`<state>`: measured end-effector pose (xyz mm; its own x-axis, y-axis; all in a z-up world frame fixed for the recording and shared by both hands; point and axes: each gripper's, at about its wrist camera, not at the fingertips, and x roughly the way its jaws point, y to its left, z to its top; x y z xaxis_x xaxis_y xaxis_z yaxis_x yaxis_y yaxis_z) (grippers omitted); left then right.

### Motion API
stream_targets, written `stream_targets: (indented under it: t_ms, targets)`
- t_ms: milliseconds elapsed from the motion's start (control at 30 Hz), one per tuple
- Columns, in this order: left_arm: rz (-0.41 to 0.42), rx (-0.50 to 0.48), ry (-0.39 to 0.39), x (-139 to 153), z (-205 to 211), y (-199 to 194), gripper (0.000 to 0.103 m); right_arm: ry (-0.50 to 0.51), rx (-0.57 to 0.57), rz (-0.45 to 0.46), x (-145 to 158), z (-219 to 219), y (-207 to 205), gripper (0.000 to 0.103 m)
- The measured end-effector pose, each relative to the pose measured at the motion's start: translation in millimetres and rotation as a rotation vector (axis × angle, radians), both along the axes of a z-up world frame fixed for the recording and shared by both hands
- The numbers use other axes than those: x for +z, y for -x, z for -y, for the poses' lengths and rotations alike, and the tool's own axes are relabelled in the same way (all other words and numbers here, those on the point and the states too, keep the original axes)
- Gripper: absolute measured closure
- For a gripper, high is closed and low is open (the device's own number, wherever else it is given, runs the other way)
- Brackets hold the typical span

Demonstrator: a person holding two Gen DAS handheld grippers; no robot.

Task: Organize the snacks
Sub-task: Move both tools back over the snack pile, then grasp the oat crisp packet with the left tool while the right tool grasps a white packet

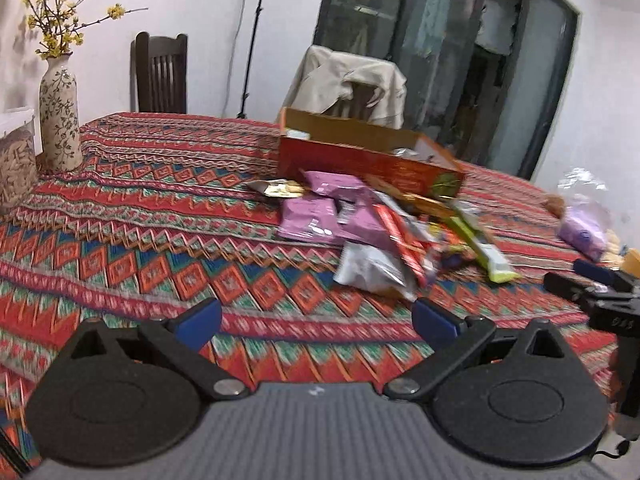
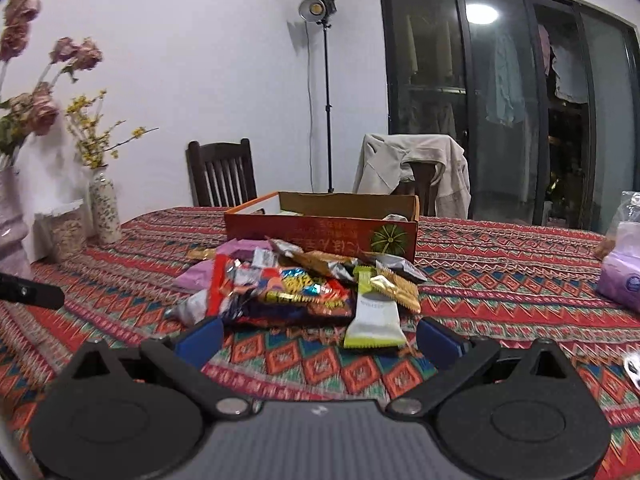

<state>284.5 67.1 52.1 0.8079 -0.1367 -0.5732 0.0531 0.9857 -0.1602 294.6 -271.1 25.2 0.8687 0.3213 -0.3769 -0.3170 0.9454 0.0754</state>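
Both grippers, left (image 1: 316, 322) and right (image 2: 318, 338), are held apart and empty before the snacks (image 2: 304, 284), heaped beside the box (image 2: 320, 232) for sorting.

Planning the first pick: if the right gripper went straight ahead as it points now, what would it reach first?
Probably the green-and-white packet, nearest edge of the snack pile, lying between the open right gripper fingers' line. The orange box sits behind. Depth is uncertain.

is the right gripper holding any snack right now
No, the right gripper is open with nothing between its blue pads, and the green-and-white packet lies on the tablecloth just ahead.
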Motion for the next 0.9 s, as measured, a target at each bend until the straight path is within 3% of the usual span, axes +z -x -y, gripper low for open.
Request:
stream_targets:
  t_ms: [267,400,533,733,900]
  targets:
    - [0.035,0.038,-0.127,-1.8,-7.6,-105.8,0.001,0.005,-0.053,-0.034,7.3,0.8,-91.5,0.002]
    - [0.001,0.033,-0.102,-8.4,-13.3,-173.3,0.014,-0.028,-0.051,-0.079,6.9,13.4,-159.7,0.008]
    - [-0.061,0.017,-0.058,-22.0,-17.1,-223.6,0.021,0.027,-0.002,-0.152,-6.7,12.9,-222.2,0.014]
    - [-0.146,0.026,-0.048,-46.8,-19.4,-265.5,0.025,0.074,0.113,-0.271,-29.4,6.0,-280.5,0.026]
    - [-0.105,0.038,-0.097,-58.7,-16.9,-272.3,0.019,-0.013,0.135,-0.352,-49.1,15.1,-305.2,0.031]
